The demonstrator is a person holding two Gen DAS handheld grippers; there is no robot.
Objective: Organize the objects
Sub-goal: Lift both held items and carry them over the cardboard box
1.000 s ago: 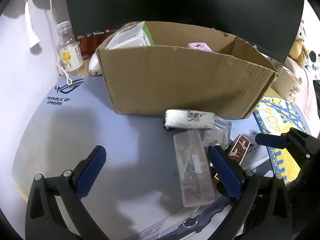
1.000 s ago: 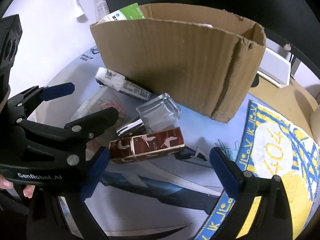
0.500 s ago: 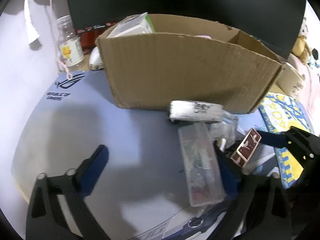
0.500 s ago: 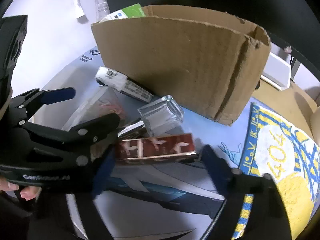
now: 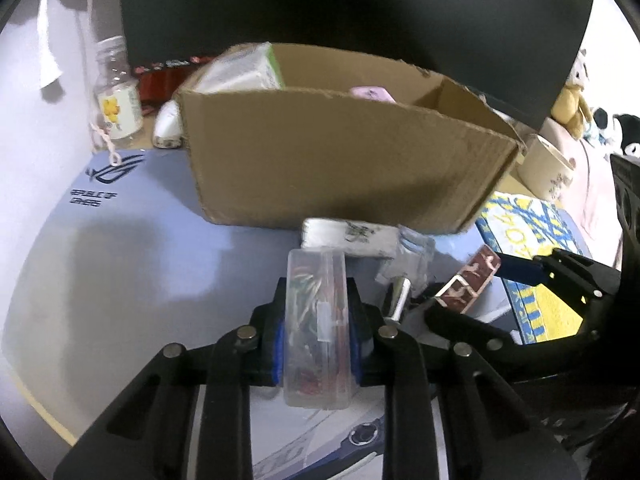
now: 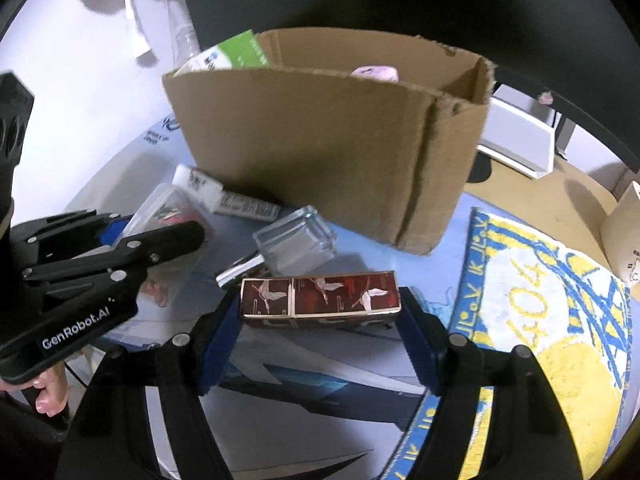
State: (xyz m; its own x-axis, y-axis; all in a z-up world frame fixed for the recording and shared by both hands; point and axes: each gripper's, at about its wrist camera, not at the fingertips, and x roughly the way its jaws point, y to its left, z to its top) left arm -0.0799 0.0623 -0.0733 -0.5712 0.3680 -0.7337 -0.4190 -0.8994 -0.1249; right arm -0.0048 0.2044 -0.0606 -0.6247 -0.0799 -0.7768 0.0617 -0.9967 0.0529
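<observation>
My left gripper (image 5: 318, 320) is shut on a clear plastic case (image 5: 316, 276) with coloured bits inside, holding it across its width over the grey mouse mat (image 5: 120, 240). My right gripper (image 6: 320, 312) is shut on a dark red box with white cranes (image 6: 320, 294), one pad pressing on each end. Behind both stands an open cardboard box (image 5: 340, 160) holding a green-and-white carton (image 5: 244, 68) and something pink. A white tissue pack (image 5: 348, 236) and a glass perfume bottle (image 6: 296, 244) lie at the box's foot.
A yellow and blue towel (image 6: 540, 300) lies to the right. A dark monitor (image 5: 360, 0) rises behind the box. A small clear bottle (image 5: 118, 96) and a white mouse (image 5: 168, 128) sit at the back left, a cream mug (image 5: 548, 168) at the right.
Both grippers went from wide open to closed: the left one onto the clear case, the right one onto the ends of the red box. The red box now sits square between the right fingers.
</observation>
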